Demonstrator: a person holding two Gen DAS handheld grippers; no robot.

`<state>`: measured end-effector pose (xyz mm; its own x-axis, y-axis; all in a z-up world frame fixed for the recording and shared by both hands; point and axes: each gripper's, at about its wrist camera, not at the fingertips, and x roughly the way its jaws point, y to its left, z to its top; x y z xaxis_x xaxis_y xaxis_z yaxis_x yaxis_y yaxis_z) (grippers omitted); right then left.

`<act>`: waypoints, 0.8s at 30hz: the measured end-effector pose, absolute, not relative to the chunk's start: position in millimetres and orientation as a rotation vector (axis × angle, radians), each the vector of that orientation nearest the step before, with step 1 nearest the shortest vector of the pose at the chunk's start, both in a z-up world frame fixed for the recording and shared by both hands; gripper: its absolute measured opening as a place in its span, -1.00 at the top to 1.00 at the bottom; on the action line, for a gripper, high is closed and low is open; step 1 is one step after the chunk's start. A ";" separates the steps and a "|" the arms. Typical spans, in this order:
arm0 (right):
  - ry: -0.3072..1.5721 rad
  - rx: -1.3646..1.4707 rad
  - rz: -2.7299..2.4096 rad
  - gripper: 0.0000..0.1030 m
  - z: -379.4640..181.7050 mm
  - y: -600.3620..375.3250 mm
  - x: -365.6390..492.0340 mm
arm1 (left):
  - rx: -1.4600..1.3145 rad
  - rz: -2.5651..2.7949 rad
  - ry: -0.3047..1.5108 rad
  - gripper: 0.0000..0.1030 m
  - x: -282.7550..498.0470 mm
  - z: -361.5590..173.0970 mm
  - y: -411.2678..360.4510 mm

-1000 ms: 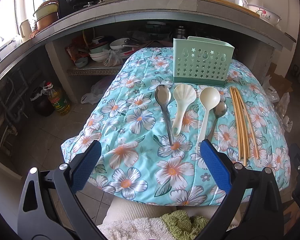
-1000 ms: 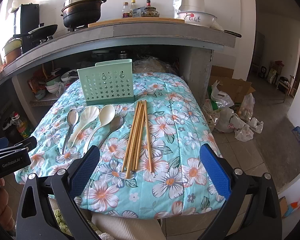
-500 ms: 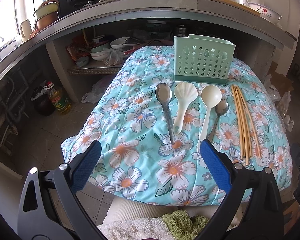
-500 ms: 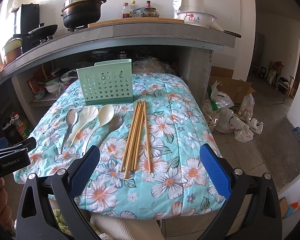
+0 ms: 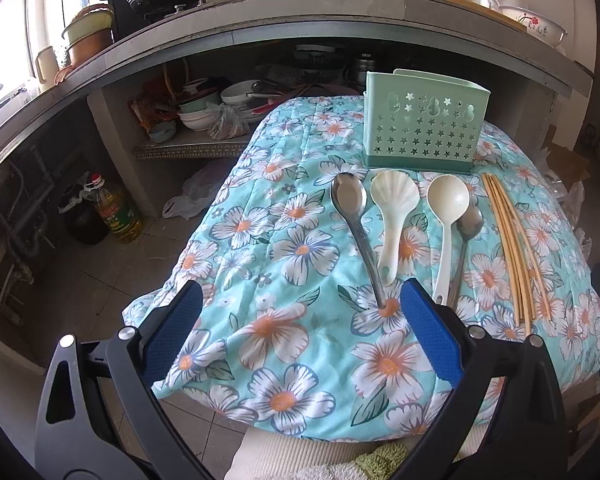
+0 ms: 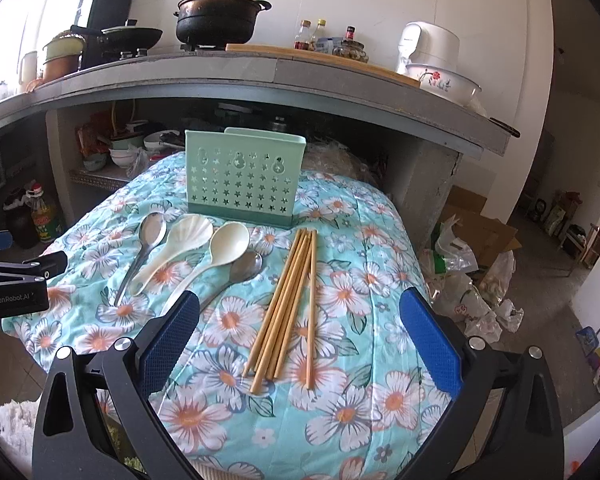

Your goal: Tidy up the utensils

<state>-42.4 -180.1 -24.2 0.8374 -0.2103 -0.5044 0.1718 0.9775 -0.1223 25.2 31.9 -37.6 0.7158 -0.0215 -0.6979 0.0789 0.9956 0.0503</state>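
A mint green utensil holder [image 5: 422, 123] with star holes stands at the far side of the floral-cloth table [image 5: 284, 264]; it also shows in the right wrist view [image 6: 242, 178]. In front of it lie a large metal spoon [image 5: 354, 216], a cream shell-shaped scoop [image 5: 392, 210], a cream ladle [image 5: 446, 216], a smaller metal spoon [image 5: 466, 236] and several wooden chopsticks [image 5: 512, 248]. The chopsticks [image 6: 288, 308] lie just ahead of my right gripper [image 6: 300, 340], which is open and empty. My left gripper [image 5: 300, 328] is open and empty above the table's near left part.
A concrete counter [image 6: 260, 76] with pots, bottles and a rice cooker runs behind the table. Bowls and pans fill the shelf under it [image 5: 204, 120]. An oil bottle [image 5: 118, 212] stands on the floor at left. Plastic bags and cardboard [image 6: 472, 264] lie at right.
Both grippers have moved slightly forward toward the table, and the utensils look a little closer. Nothing on the table has moved.
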 end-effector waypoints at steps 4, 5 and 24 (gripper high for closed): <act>0.506 -0.034 -0.118 -0.90 -23.9 -182.4 -32.2 | 0.058 -0.146 0.778 -0.86 39.9 -43.5 38.7; 0.500 -0.018 -0.091 -0.90 -23.9 -183.0 -28.9 | 0.049 -0.174 0.784 -0.86 43.5 -44.8 40.1; 0.598 0.141 0.086 -0.89 -43.7 -175.1 34.0 | -0.165 -0.327 0.815 -0.86 114.1 -73.4 48.0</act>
<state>34.0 -175.1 -43.7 0.8230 0.1213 -0.5549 -0.0397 0.9868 0.1569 114.1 48.0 -73.4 0.6395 -0.3482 -0.6854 0.2225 0.9372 -0.2686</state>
